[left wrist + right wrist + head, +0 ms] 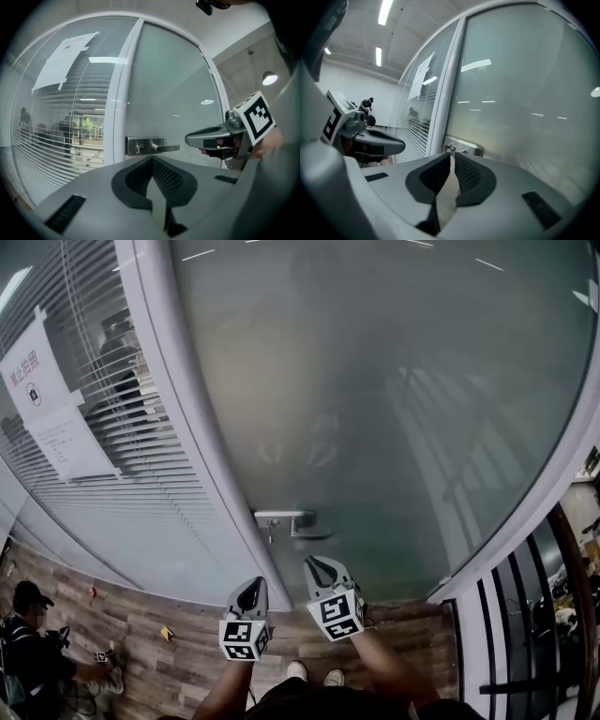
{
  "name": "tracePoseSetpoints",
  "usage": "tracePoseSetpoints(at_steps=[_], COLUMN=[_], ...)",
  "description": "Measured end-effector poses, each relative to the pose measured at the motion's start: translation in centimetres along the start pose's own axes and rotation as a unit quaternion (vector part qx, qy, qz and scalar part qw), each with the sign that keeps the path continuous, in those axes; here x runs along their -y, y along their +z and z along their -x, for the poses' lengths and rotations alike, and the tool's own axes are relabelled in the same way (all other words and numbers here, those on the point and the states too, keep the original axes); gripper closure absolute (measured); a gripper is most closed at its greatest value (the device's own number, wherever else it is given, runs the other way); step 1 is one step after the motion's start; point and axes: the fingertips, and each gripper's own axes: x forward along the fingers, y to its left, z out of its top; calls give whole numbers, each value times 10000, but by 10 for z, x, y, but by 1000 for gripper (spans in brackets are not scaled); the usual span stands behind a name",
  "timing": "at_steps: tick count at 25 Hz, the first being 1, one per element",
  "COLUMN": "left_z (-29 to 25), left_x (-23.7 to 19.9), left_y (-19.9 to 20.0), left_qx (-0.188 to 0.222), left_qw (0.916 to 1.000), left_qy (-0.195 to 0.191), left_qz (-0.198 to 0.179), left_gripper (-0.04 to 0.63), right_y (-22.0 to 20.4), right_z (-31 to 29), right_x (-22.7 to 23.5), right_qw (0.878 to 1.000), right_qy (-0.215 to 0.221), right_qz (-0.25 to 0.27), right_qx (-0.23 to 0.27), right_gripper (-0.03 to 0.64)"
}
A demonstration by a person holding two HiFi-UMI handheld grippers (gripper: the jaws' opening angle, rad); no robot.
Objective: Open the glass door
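Here the door handle (146, 146) lies level, lever pointing right

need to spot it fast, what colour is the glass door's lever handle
Silver metal lever handle, clearest in the left gripper view.

Open air before door handle (292, 523); glass door (375, 381) shut, blocks way ahead

One glass door (375, 409), one handle (302, 521), two claws (250, 585) (318, 564), two notices (33, 371) (70, 442), one seated person (33, 652).
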Motion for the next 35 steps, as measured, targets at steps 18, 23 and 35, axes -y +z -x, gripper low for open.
tracePoseSetpoints(at_steps=[18, 23, 35], left_z=[-77, -86, -93], left_x=[-22, -18, -29], left_y=[7, 7, -10], left_qx=[108, 58, -20], left_qw=[9994, 9989, 9986], left_qy=[-331, -466, -524], left_qz=[12, 97, 76], left_gripper=[594, 594, 594], right_y=[-36, -53, -79], right_z=[-97, -111, -136], right_x=[27, 23, 16], right_qw=[9182, 8933, 8649], right_qy=[1436, 1780, 2041], right_qz=[3156, 3390, 3739], right_qx=[-1916, -2356, -2655], right_gripper=[448, 448, 572])
